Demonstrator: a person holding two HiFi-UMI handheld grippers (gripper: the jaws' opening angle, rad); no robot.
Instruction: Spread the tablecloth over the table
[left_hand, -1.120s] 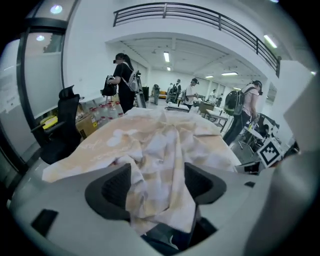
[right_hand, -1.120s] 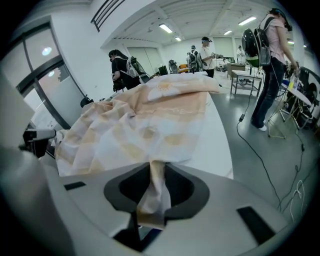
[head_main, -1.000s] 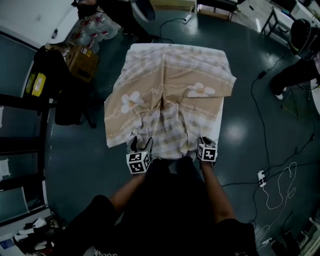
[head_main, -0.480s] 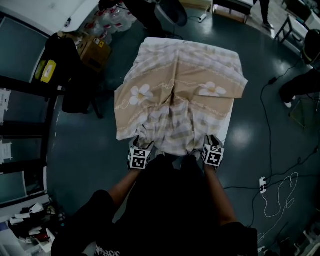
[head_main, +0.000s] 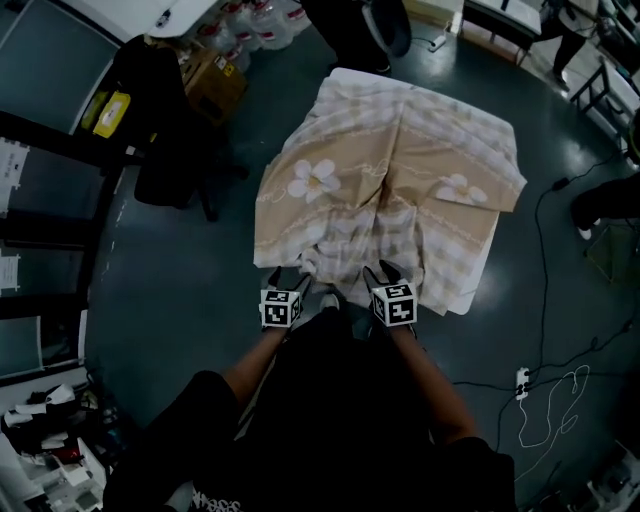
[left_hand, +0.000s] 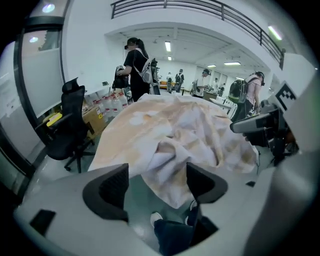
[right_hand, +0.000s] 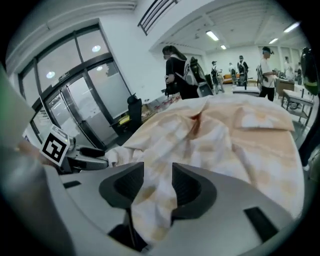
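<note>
In the head view the surface (head_main: 468, 292) is almost wholly covered. Only a white strip of it shows at the near right, past the hem of the tablecloth (head_main: 400, 180). The cloth lies over it creased along the middle, its near part gathered into folds. The person's dark torso hides the floor below the near edge. Both claws look small and dark from above, so their spread cannot be judged there. The left gripper view shows the left claw (head_main: 287, 279) with its jaws wide apart. A hanging white bunch of the cloth's near edge sits between them, close to the right-hand jaw but not squeezed. Below it a shoe (left_hand: 157, 218) and a dark trouser leg show. The right gripper view shows the right claw (head_main: 381, 271) with a fold of cloth running down between its jaws. These have just been opening, and the pads do not clamp the fold. Both gripper views show a lit hall with people standing beyond the far edge. The head view catches only a dark figure there, cut off at its top.
</note>
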